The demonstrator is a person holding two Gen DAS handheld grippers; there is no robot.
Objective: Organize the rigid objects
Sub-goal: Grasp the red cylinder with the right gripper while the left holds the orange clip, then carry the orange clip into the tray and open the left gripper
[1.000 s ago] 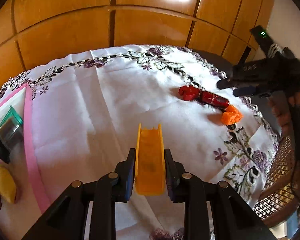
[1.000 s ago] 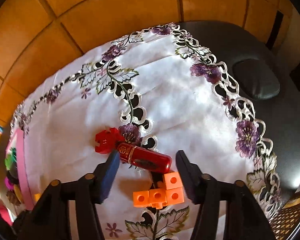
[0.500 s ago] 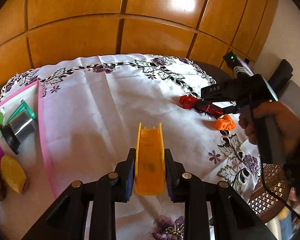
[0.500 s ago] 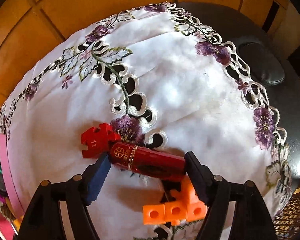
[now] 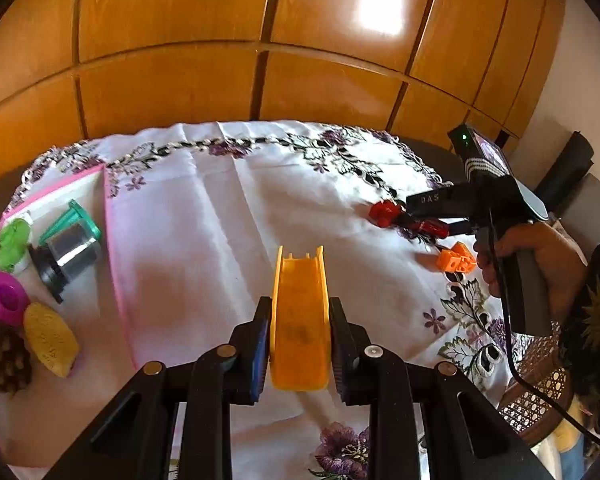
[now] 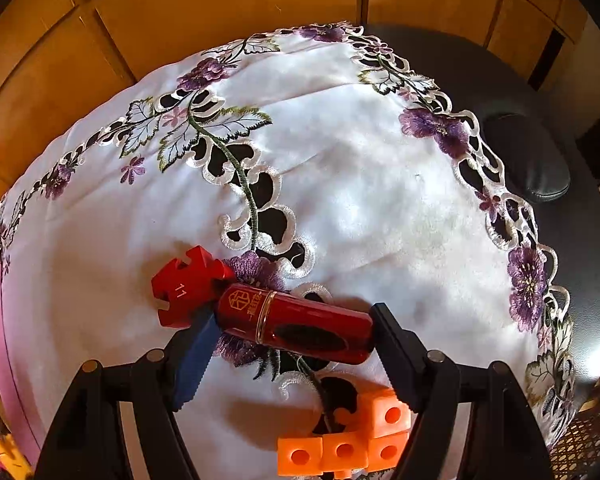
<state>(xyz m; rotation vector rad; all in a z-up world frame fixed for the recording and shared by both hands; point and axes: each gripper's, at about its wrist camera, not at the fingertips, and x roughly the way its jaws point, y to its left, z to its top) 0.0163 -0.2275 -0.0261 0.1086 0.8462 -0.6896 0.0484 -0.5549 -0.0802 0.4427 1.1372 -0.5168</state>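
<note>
The red cylindrical case (image 6: 296, 322) lies on the tablecloth (image 6: 340, 184) crosswise between the right gripper (image 6: 290, 340)'s parted jaws — its ends meet the pads. The left gripper (image 5: 300, 344) grips a yellow toy slide (image 5: 299, 316).

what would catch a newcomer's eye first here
Probably the yellow slide piece clamped in the left gripper above the embroidered tablecloth. Next, the glossy red cylinder lying between the open jaws of the right gripper, beside a red notched block and orange cubes.
</note>
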